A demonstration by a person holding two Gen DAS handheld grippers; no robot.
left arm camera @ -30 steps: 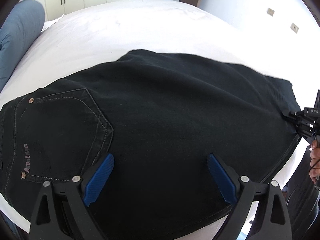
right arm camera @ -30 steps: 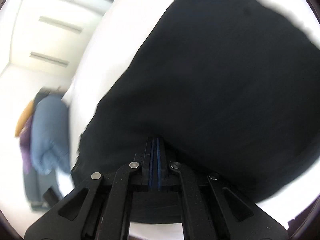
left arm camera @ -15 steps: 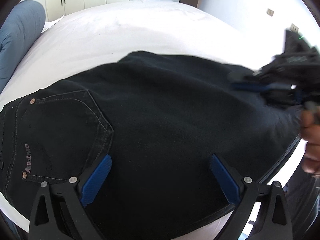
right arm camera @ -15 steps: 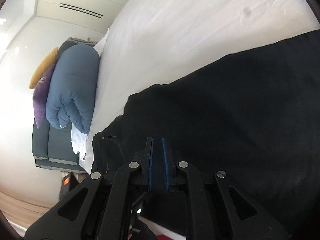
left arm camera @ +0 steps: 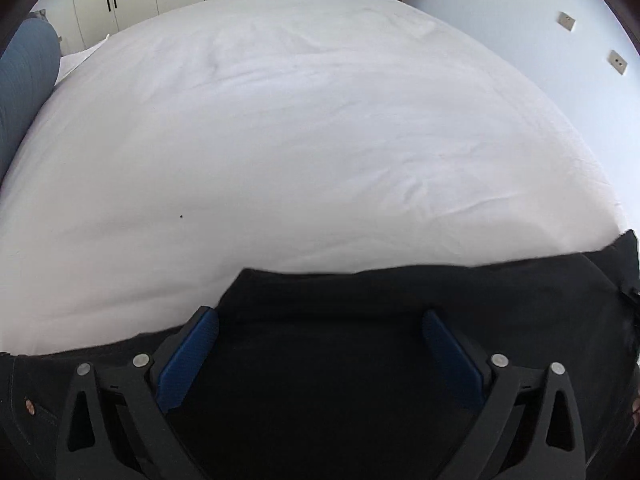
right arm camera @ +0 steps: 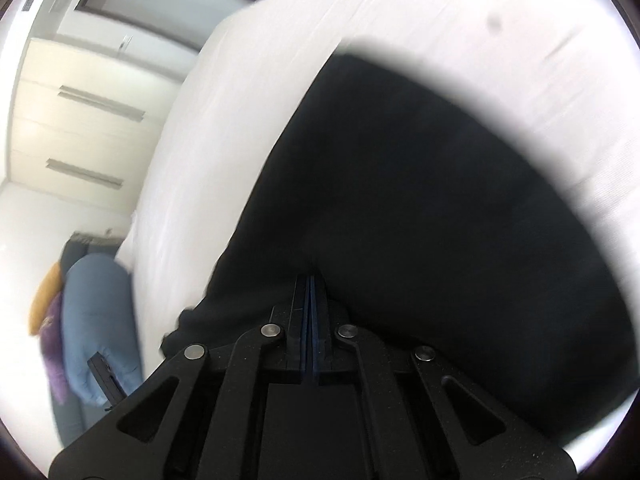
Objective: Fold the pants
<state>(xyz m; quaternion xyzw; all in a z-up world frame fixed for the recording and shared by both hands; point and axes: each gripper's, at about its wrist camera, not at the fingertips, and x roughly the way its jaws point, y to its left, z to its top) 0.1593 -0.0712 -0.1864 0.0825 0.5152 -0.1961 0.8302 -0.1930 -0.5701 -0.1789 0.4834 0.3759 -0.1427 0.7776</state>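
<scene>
- Clearly, the black pants (left arm camera: 360, 360) are soft, limp denim with some weight; grip doubled edges or hems, not the flat middle
- Your left gripper (left arm camera: 320, 344) is spread wide, pants beneath it on the white bed (left arm camera: 300, 140)
- Your right gripper (right arm camera: 310, 296) is pressed together, pinching pants fabric

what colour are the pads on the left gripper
Blue pads, clearest in the left wrist view.

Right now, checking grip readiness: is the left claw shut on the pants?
No, the left claw is wide open, its blue pads spread apart above the black pants.
</scene>
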